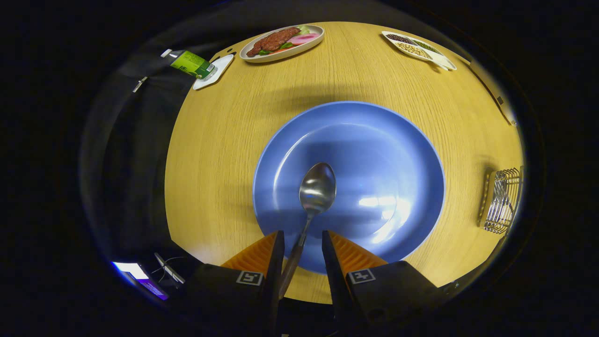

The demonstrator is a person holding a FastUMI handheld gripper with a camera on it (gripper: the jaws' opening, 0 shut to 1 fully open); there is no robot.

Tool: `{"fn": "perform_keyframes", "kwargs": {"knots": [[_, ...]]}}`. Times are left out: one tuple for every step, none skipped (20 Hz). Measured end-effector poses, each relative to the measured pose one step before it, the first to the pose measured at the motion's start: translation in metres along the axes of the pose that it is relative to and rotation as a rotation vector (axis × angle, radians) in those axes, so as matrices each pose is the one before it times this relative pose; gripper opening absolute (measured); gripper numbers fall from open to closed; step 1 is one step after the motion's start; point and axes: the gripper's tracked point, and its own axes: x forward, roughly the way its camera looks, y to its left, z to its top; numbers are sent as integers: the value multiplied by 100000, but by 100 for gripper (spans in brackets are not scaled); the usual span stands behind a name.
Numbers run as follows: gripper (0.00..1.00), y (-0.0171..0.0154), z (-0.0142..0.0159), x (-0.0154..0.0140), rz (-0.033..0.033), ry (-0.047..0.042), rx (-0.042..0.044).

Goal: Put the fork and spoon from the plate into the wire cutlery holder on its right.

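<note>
A silver spoon (317, 189) lies with its bowl on the blue plate (383, 140) just ahead of my fingers. Its handle runs back between them, close to the left finger and apart from the right one. My gripper (303, 232) is open, the orange-backed fingers (276, 245) standing at the plate's near rim on either side of the handle. The wire cutlery holder (503, 201) stands on the wooden table (220, 154) to the right of the plate; I cannot make out what it holds.
Beyond the plate sit an oval dish of meat and vegetables (282, 42) and a divided white dish of beans (418, 48). A green bottle (189, 63) lies on a small white tray (216, 70) at the far left table edge.
</note>
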Motion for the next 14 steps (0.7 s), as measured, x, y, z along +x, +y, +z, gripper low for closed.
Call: {"fn": "perform_keyframes", "kwargs": {"knots": [[51, -76, 7, 468, -1281, 199, -406], [51, -225, -70, 313, -1298, 296, -1002], [51, -385, -125, 361, -1724, 268, -1263], [48, -303, 177, -211, -1187, -745, -208], [43, -121, 247, 630, -12, 132, 416], [39, -507, 34, -462, -1260, 281, -555], [23, -359, 75, -985, 237, 113, 908], [10, 99, -327, 1637, 1766, 389, 337], [9, 12, 15, -314, 2000, -74, 126], [7, -67, 66, -280, 1348, -63, -84], [7, -253, 222, -140, 969, -832, 477], [7, -52, 254, -269, 1897, -952, 766], [7, -46, 185, -415, 1782, -652, 680], [7, 9, 201, -576, 1901, -688, 581]]}}
